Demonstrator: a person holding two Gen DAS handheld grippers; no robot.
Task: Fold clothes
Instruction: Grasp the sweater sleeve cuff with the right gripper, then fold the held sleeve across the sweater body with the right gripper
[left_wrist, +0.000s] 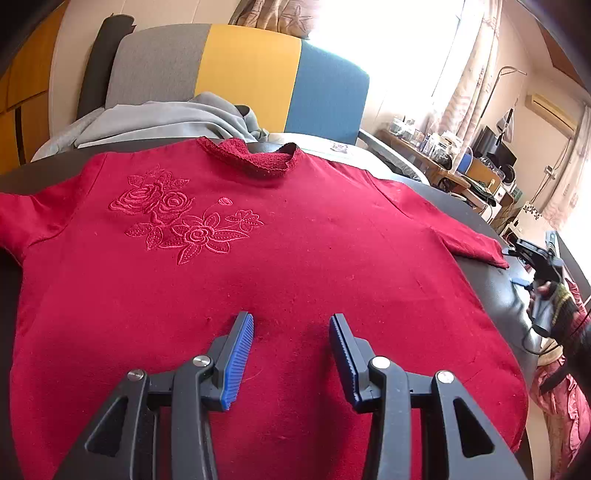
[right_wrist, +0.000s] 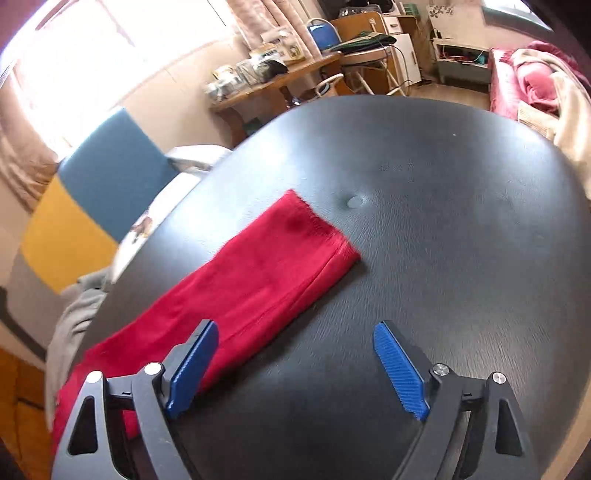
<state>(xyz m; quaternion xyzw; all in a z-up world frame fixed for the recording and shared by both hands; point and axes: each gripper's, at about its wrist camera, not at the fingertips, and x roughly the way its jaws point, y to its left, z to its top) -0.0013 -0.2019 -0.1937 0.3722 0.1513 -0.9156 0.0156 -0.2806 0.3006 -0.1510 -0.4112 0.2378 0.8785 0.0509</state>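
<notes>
Red knit top (left_wrist: 280, 258) looks soft, light and floppy; its sleeve (right_wrist: 280, 251) lies at twelve o'clock from the right gripper (right_wrist: 295, 365). Both it and the left gripper (left_wrist: 291, 354) are spread, empty; I'd pinch the cuff.

Embroidered sweater (left_wrist: 258, 280) flat on counter (left_wrist: 491, 295), collar (left_wrist: 255, 157) at far edge. Left claw (left_wrist: 291, 325) over lower body of sweater. Sleeve (right_wrist: 258, 273) stretches across counter ahead of right claw (right_wrist: 295, 328). Hoodie (left_wrist: 155, 122) heaped on sofa (left_wrist: 240, 74) behind counter.
</notes>
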